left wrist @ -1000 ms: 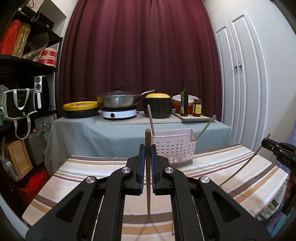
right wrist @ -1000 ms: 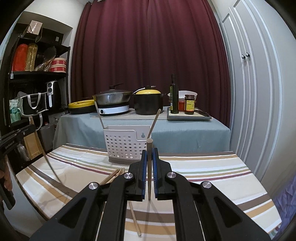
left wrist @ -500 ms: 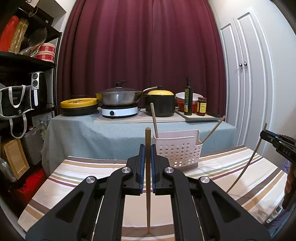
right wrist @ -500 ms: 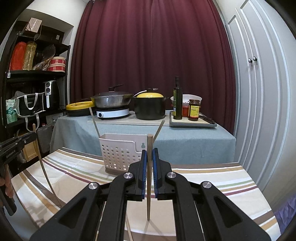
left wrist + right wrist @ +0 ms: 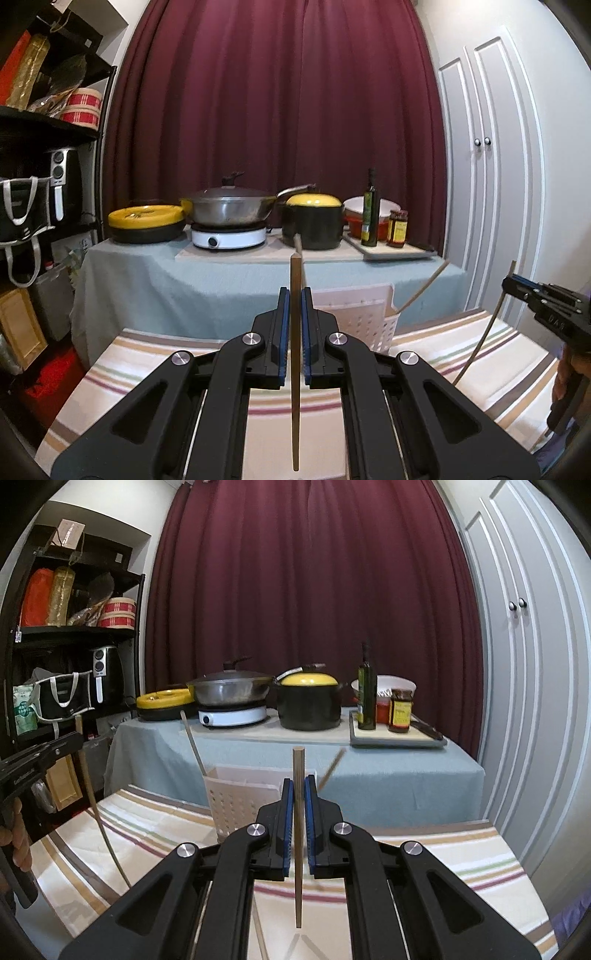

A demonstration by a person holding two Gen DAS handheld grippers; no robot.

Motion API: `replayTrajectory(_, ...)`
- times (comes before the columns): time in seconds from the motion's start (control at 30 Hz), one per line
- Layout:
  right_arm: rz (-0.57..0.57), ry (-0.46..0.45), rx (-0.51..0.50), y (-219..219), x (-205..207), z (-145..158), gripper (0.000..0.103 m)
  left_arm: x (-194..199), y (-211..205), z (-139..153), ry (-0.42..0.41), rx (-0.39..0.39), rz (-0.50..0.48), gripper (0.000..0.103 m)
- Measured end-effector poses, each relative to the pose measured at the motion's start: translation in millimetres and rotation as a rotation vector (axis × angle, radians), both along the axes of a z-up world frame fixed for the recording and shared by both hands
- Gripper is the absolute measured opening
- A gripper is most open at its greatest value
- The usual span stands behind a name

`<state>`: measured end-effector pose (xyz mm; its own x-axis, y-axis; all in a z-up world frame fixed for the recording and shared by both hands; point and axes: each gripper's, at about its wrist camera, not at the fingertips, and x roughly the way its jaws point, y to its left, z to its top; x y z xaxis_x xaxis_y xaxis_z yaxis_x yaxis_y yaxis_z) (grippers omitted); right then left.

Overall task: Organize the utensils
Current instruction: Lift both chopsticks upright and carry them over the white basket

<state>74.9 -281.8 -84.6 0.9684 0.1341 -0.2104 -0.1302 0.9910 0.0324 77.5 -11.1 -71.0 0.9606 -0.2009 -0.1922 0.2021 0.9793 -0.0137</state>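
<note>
Holding a thin wooden chopstick [image 5: 295, 369], the left gripper [image 5: 294, 295] sits in the lower middle of its view, jaws closed tight on the stick. The chopstick is pale brown, long and straight, standing upright with its thin tip pointing down.

The right gripper [image 5: 299, 781] grips a second chopstick [image 5: 298, 849] the same way, upright between its blue pads [image 5: 287, 823].

A white basket [image 5: 236, 801] with holes stands on the striped cloth [image 5: 461, 864], just behind the jaws. Both grippers hide much of it. Two more sticks lean out of the basket, one at each end. Another stick [image 5: 260, 936] lies on the cloth at the bottom, mostly hidden. A hand [image 5: 16, 843] shows at the left edge, cut off.
</note>
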Motion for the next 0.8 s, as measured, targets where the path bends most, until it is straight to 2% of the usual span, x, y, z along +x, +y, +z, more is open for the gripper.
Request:
replayTrajectory(0.47, 0.064, -0.172, -0.001, 9.5, 44.0, 68.9, 0.007, 58.3, -33.4, 66.0, -0.107, -0.058, -0.101, 0.006)
replayTrajectory(0.67, 0.077, -0.214, 0.008, 10.1, 72.5, 86.9, 0.007, 89.9, -51.8, 90.5, -0.165, -0.057, -0.116, 0.006)
replayTrajectory(0.8, 0.077, -0.213, 0.016, 9.6, 90.3, 87.5, 0.007, 107.2, -59.0, 100.5, -0.198, -0.055, -0.110, 0.006)
